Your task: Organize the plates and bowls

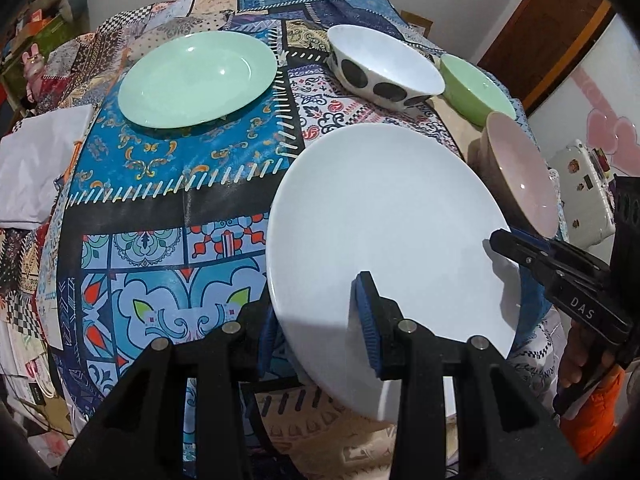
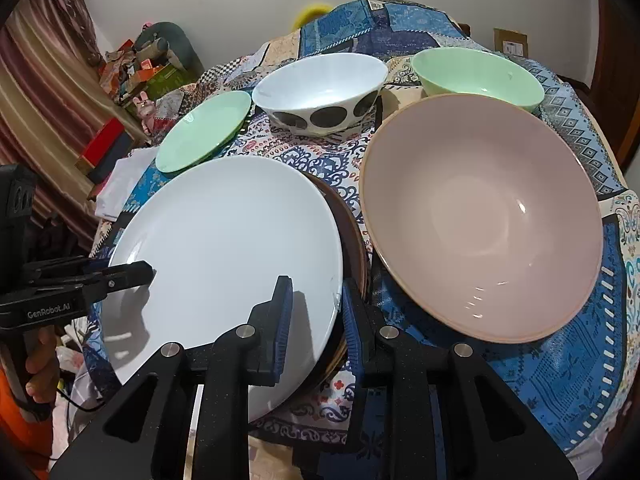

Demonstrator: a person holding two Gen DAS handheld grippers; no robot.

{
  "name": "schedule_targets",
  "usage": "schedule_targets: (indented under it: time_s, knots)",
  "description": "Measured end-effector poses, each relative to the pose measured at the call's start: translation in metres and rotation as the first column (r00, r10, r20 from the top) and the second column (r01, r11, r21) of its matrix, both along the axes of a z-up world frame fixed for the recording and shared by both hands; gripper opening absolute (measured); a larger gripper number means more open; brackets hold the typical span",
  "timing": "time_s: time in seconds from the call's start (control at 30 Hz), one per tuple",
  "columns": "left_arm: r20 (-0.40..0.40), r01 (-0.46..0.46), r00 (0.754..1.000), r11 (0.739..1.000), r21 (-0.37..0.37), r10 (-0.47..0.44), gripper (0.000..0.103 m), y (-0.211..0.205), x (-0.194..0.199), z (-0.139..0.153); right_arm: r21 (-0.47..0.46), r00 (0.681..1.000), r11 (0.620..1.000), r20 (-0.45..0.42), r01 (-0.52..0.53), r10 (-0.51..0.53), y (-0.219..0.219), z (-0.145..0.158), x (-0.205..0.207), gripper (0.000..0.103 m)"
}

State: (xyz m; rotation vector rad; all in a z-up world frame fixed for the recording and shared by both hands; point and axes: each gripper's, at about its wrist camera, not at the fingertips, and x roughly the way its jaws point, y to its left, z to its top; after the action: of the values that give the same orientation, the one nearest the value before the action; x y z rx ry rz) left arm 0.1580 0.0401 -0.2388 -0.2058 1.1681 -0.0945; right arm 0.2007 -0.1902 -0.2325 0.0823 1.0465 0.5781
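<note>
A large white plate (image 1: 392, 208) (image 2: 224, 232) is carried between both grippers, tilted just above the patchwork tablecloth (image 1: 160, 200). My left gripper (image 1: 320, 328) is shut on its near left rim, one pad under and one on top. My right gripper (image 2: 316, 320) is shut on the opposite rim. Each shows in the other's view: the right gripper (image 1: 500, 242), the left gripper (image 2: 146, 272). A brown plate (image 2: 354, 240) peeks out right under the white one. Beyond lie a green plate (image 1: 196, 78) (image 2: 204, 132), a spotted white bowl (image 1: 384, 64) (image 2: 320, 88), a green bowl (image 1: 476, 88) (image 2: 476, 70) and a pink bowl (image 1: 520, 172) (image 2: 480, 216).
A folded white cloth (image 1: 40, 160) lies at the table's left edge. Boxes and toys (image 2: 136, 76) crowd the shelf beyond it. A hand in an orange sleeve (image 1: 592, 420) holds the right gripper. The pink bowl stands close beside the white plate's right rim.
</note>
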Motion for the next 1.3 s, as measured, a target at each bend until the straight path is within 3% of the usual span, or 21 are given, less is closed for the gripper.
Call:
schedule_targets:
  time_s: [0.5, 0.8, 1.07, 1.23, 1.3]
  knots:
    - [-0.027, 0.025, 0.999, 0.998, 0.055, -0.024, 0.038, -0.008, 0.010, -0.016, 0.000, 0.999, 0.999, 0.021, 0.032, -0.032, -0.007, 0.000, 0.002, 0.023]
    - [-0.023, 0.019, 1.000, 0.999, 0.044, -0.018, 0.037, -0.006, 0.011, -0.015, -0.046, 0.998, 0.999, 0.054, 0.027, -0.024, -0.004, 0.001, 0.002, 0.025]
    - [0.067, -0.007, 0.998, 0.997, 0.077, 0.002, 0.037, 0.000, -0.001, 0.010, -0.057, 0.993, 0.998, 0.120, 0.018, -0.011, 0.000, 0.025, -0.005, 0.029]
    - [0.133, -0.038, 0.991, 0.996, 0.084, 0.026, 0.045, 0.013, -0.011, 0.034, -0.046, 0.985, 0.999, 0.173, -0.005, 0.013, 0.012, 0.045, -0.008, 0.044]
    - [0.157, -0.040, 0.987, 0.995, 0.089, 0.025, 0.046, 0.016, -0.014, 0.043, -0.042, 0.983, 0.999, 0.184, -0.013, 0.021, 0.017, 0.049, -0.007, 0.044]
